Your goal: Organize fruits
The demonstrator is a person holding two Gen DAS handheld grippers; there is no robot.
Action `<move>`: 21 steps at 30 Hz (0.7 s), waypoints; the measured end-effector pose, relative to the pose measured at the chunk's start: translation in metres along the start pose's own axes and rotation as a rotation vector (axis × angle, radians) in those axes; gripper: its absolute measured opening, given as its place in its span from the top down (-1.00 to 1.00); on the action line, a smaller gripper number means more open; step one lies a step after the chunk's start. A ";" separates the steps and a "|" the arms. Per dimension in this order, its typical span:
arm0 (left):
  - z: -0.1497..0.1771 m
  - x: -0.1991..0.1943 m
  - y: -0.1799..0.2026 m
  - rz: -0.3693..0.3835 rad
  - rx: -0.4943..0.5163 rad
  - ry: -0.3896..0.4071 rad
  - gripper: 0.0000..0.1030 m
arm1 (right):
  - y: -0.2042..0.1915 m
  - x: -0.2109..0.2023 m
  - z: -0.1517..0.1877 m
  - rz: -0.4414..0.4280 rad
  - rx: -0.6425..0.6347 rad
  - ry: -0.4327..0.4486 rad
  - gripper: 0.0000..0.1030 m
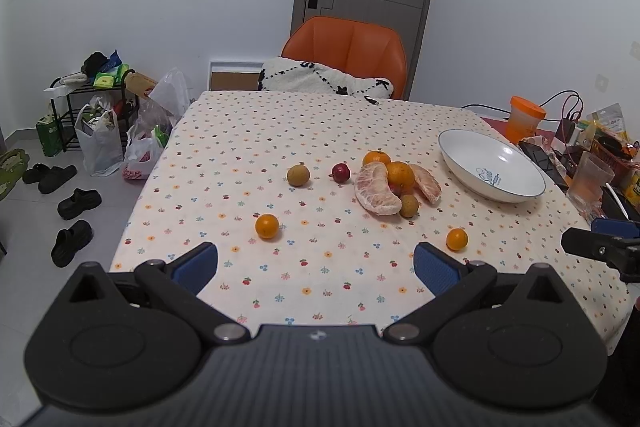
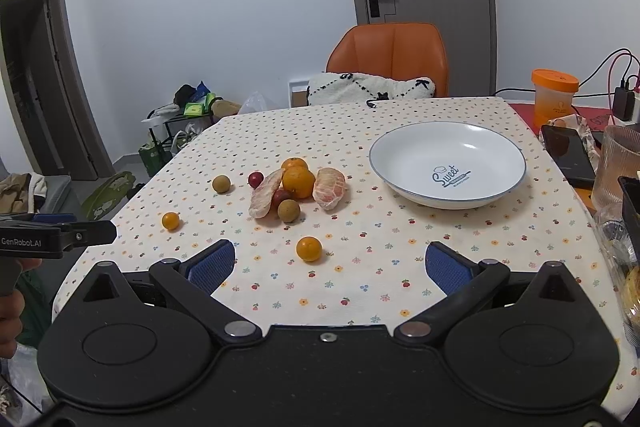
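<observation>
Cotton cloth with a small flower print covered the table, and on it, far and to the right, stood the white bowl, bare inside but for its printed lettering. Nothing had gone into it, so by my reading the sorting had not begun and the first pick was the step in hand.

Left of the bowl lay a cluster: two peeled pomelo segments leaning against a large orange, with a second orange behind, a brown longan at the near edge and something dark red tucked between. Apart to the left sat a red fruit and another longan. Nearer still, and well apart from each other, were a small orange in the middle and a smaller one to the left.

Both tools hung above the near edge of the table, level and aimed across it. The right gripper had its blue pads spread wide with nothing between them, the small orange just beyond. The left gripper was equally wide and held nothing. The next move probably called for the right tool to drop forward around that near orange, close gently, since round fruit rolls, then carry it right to the bowl
</observation>
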State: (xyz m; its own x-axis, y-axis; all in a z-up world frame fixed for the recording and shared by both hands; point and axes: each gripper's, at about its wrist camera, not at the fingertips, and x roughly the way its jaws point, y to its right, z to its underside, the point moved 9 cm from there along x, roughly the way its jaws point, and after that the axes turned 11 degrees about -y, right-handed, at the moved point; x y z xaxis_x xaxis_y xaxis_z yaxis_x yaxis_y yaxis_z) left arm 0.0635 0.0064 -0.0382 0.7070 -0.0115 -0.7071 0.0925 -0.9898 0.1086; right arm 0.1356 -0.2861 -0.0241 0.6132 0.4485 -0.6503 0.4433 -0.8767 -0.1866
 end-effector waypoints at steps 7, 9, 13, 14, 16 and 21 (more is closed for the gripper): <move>-0.001 -0.001 -0.001 0.000 0.000 0.005 -1.00 | 0.001 -0.001 -0.001 0.003 -0.001 0.000 -1.00; -0.001 -0.001 -0.001 0.001 -0.001 0.005 -1.00 | 0.001 -0.001 -0.001 0.004 -0.001 0.001 -1.00; -0.001 -0.001 -0.001 0.001 0.002 0.004 -1.00 | 0.001 -0.002 -0.002 0.009 -0.004 0.003 -1.00; -0.001 -0.002 -0.001 0.001 0.002 0.004 -1.00 | 0.001 -0.002 -0.002 0.009 -0.003 0.003 -1.00; -0.001 -0.002 0.000 0.003 0.003 0.004 -1.00 | 0.001 -0.002 -0.002 0.009 -0.003 0.002 -1.00; -0.001 -0.002 0.000 0.002 0.001 0.004 -1.00 | 0.001 -0.002 -0.002 0.008 -0.004 0.005 -1.00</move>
State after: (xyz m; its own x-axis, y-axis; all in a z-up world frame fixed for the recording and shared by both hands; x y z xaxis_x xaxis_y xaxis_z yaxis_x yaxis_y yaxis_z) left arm 0.0627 0.0067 -0.0360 0.7100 -0.0131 -0.7041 0.0901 -0.9899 0.1093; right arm 0.1364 -0.2874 -0.0219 0.6200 0.4422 -0.6481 0.4410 -0.8796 -0.1782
